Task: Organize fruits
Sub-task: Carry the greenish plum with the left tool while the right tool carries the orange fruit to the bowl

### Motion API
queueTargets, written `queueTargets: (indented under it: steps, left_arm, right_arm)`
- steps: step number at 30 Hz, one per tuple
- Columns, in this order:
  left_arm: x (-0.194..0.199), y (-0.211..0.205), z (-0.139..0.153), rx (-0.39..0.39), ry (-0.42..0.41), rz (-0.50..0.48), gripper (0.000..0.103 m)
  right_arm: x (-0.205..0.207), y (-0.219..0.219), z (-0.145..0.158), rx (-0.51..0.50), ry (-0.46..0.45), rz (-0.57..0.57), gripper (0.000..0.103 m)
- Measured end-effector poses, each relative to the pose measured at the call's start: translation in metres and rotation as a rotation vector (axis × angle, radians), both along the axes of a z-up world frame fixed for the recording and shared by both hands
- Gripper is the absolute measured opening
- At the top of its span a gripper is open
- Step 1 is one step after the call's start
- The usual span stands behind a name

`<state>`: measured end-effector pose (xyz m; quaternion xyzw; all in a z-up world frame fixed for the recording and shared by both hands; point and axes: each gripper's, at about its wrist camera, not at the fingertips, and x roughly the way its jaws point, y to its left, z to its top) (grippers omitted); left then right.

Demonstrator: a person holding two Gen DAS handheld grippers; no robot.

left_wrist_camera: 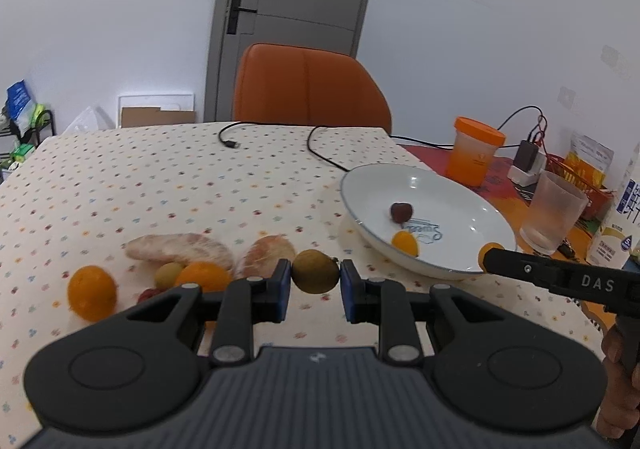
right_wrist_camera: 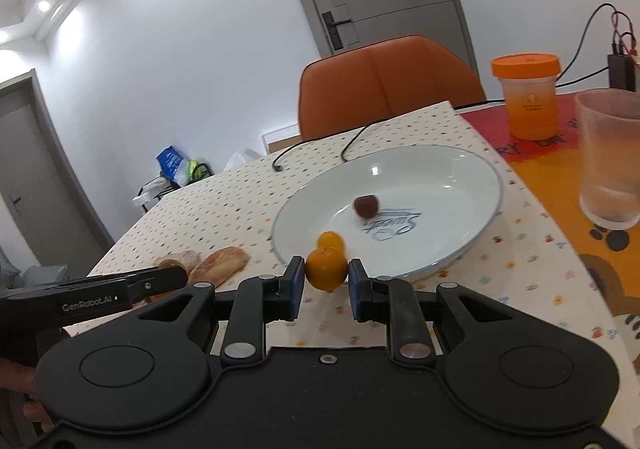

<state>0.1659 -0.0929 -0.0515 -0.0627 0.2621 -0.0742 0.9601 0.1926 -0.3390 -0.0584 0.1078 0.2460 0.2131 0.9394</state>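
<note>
Here the dotted tablecloth [left_wrist_camera: 160, 177] carries a white plate [right_wrist_camera: 460, 177] holding a dark red fruit [right_wrist_camera: 366, 206] and a small orange fruit [right_wrist_camera: 330, 241]. The left gripper [left_wrist_camera: 315, 279] clamps a brownish-green fruit [left_wrist_camera: 315, 271]; the right gripper [right_wrist_camera: 326, 281] grips a kumquat [right_wrist_camera: 326, 269] beside the plate's rim.

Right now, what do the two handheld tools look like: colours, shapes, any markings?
Both are matte black plastic. The left tool and right tool each have two fingers with blue pads, silver pivot pins and rounded side housings. Seen side-on, the left reads "GenRobot.AI", the right "DAS". No sleeves or cables show.
</note>
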Motion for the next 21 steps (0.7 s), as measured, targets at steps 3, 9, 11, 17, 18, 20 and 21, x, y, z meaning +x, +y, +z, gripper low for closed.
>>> queueTargets:
  steps: [3,9,11,17,18,20,21]
  left_arm:
    - [0.005,-0.009,0.002,0.006,-0.004,-0.014,0.024]
    - [0.016,-0.027,0.004,0.022,-0.01,-0.043,0.024]
    - [0.019,-0.032,0.005,0.028,-0.012,-0.052,0.025]
    - [0.028,-0.048,0.007,0.043,-0.018,-0.081,0.024]
    - [0.029,-0.05,0.007,0.045,-0.019,-0.085,0.025]
    - [0.032,-0.056,0.007,0.049,-0.02,-0.096,0.025]
    - [0.034,-0.059,0.007,0.052,-0.021,-0.102,0.025]
  right_arm:
    - [0.003,-0.008,-0.001,0.003,-0.002,-0.013,0.022]
    - [0.007,-0.019,0.0,0.01,-0.011,-0.035,0.022]
    - [0.009,-0.022,0.0,0.013,-0.017,-0.042,0.022]
    - [0.008,-0.023,0.003,-0.017,-0.075,-0.06,0.032]
    - [0.007,-0.025,0.002,-0.008,-0.069,-0.055,0.032]
    - [0.007,-0.028,0.0,0.0,-0.06,-0.061,0.032]
    - [0.007,-0.031,-0.001,0.001,-0.057,-0.064,0.032]
